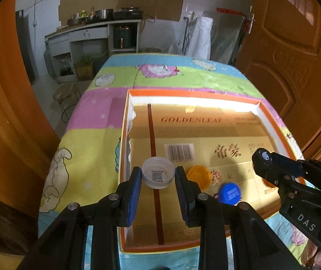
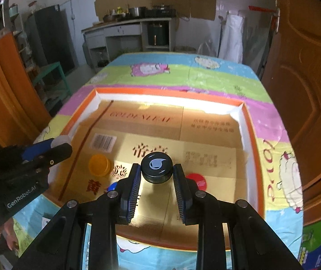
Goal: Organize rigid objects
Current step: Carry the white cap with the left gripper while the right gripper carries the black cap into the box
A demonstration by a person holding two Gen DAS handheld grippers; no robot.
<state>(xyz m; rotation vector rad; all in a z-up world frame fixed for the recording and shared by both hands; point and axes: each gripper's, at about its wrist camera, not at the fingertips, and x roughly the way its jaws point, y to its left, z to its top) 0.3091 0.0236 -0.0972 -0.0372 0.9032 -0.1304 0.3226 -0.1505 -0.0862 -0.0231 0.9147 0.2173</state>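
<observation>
left claw (image 1: 158, 176) is pinching the clear cap (image 1: 158, 175) by its rim, between its pads | right claw (image 2: 157, 168) is clamping the black cap (image 2: 157, 167) likewise | both are hanging over the tray (image 2: 249, 121) | judging: light, stiff, slippery; side grips suit

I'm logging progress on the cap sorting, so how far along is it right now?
Done: a yellow cap, a blue cap and a red cap already lie in the orange-rimmed box. In hand: the left gripper grips a white cap, the right gripper a black cap, both over the box. Left: releasing those two; no other loose caps show on the tablecloth.
</observation>
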